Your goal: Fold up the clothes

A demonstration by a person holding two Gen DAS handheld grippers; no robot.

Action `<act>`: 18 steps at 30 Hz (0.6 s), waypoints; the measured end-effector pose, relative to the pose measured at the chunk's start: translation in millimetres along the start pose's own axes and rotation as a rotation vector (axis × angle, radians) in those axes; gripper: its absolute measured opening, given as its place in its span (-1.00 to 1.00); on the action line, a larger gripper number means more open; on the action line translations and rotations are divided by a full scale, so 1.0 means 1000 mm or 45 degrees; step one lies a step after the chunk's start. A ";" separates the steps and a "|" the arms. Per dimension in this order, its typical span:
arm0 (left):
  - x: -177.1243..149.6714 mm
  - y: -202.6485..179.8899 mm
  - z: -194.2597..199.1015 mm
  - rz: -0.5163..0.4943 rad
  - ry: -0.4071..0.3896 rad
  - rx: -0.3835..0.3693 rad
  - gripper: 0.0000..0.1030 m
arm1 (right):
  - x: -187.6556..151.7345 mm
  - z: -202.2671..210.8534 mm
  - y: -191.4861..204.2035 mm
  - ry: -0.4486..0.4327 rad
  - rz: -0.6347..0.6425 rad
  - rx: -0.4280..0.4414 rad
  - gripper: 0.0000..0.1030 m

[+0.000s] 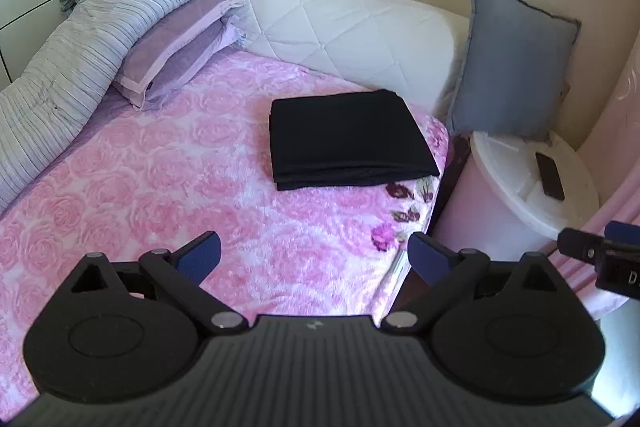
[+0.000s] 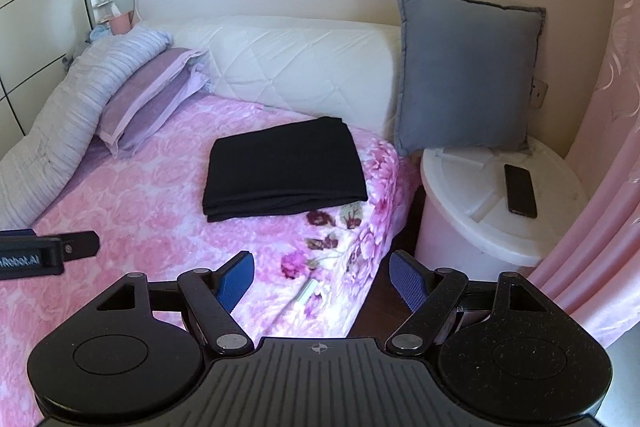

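Observation:
A black garment (image 1: 348,137) lies folded into a flat rectangle on the pink rose-patterned blanket (image 1: 160,187), near the bed's right edge; the right wrist view shows the same black garment (image 2: 284,169). My left gripper (image 1: 314,255) hangs open above the blanket, well short of the garment, with nothing between its blue pads. My right gripper (image 2: 322,277) is open too, over the bed's right corner, and holds nothing. Each gripper's tip shows at the edge of the other's view.
A purple pillow (image 1: 176,43), a striped rolled duvet (image 1: 72,51) and a white quilted bolster (image 1: 340,27) lie at the head of the bed. A grey cushion (image 2: 468,71) leans on the wall. A phone (image 2: 520,195) lies on a white round bin (image 2: 480,235). Pink curtain (image 2: 608,187) at right.

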State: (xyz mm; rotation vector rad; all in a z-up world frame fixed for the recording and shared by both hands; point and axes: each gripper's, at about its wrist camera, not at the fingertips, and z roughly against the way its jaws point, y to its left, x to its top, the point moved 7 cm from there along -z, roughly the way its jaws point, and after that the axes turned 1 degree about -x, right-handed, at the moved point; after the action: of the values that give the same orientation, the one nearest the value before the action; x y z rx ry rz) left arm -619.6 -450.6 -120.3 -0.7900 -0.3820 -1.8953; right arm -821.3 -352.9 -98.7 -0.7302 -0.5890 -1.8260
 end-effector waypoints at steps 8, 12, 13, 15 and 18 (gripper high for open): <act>0.000 0.000 -0.003 -0.004 0.002 0.003 0.91 | -0.002 -0.003 0.005 0.017 0.018 0.002 0.51; 0.001 -0.001 -0.004 -0.007 0.008 0.010 0.91 | -0.001 -0.003 0.009 0.011 0.052 0.004 0.51; 0.001 -0.002 -0.005 -0.008 0.008 0.012 0.91 | 0.000 -0.003 0.010 0.008 0.061 0.005 0.51; 0.002 -0.004 -0.005 -0.015 0.008 0.014 0.91 | 0.001 -0.003 0.011 0.004 0.074 0.012 0.51; 0.002 -0.008 -0.005 -0.029 0.006 0.021 0.91 | 0.002 -0.005 0.012 0.003 0.089 0.021 0.51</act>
State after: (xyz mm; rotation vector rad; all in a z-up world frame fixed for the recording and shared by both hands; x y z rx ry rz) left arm -628.9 -451.7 -122.0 -0.7733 -0.4046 -1.9124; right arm -811.8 -361.5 -99.6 -0.7287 -0.5693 -1.7560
